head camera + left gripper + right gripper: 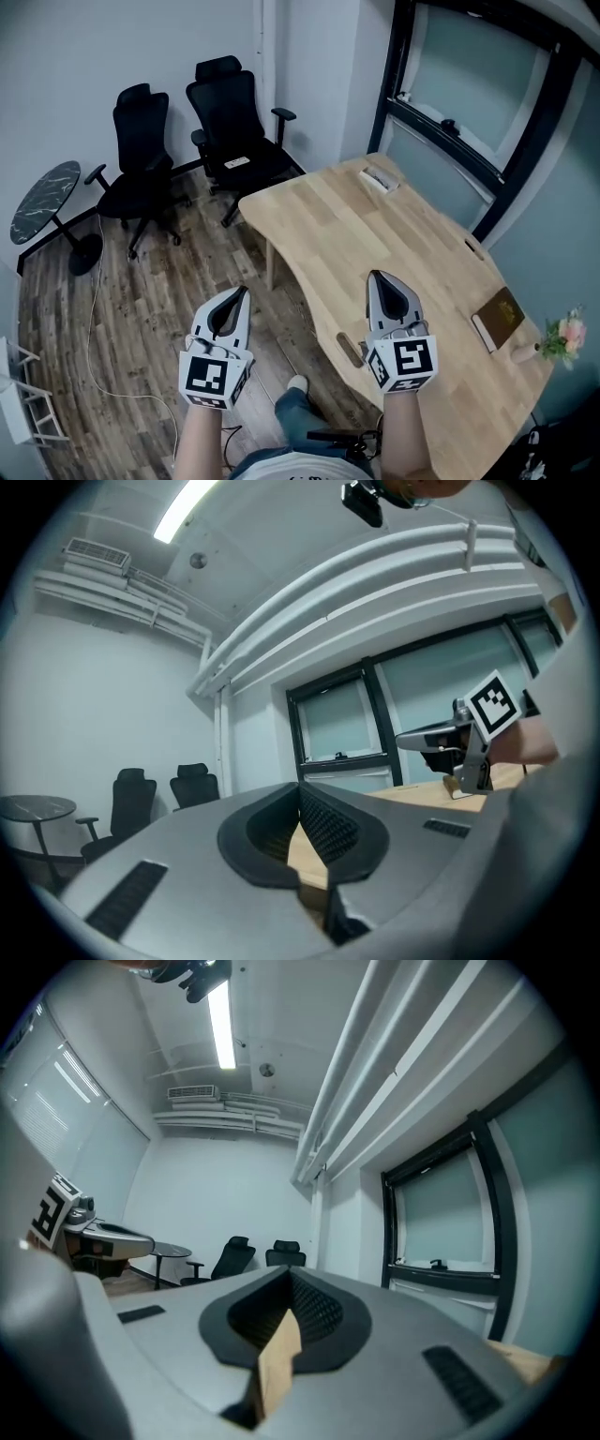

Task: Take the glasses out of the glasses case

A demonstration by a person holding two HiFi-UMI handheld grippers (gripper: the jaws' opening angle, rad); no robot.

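A brown flat case (499,317) with a pale edge lies near the right edge of the wooden table (375,234); I see no glasses. My right gripper (373,275) hovers over the table's near left part, well left of the case, jaws shut and empty. My left gripper (244,291) is held over the wood floor left of the table, jaws meeting at the tip with nothing between them. In the left gripper view the shut left gripper (300,785) points toward the window, and the right gripper (412,738) shows at the right. The right gripper view shows its shut tip (288,1267).
Three black office chairs (230,122) stand at the back left, beside a round dark side table (42,202). A white object (378,178) lies at the table's far end. A small vase of flowers (562,339) stands at the right edge, and a small brown piece (349,349) sits at the near edge.
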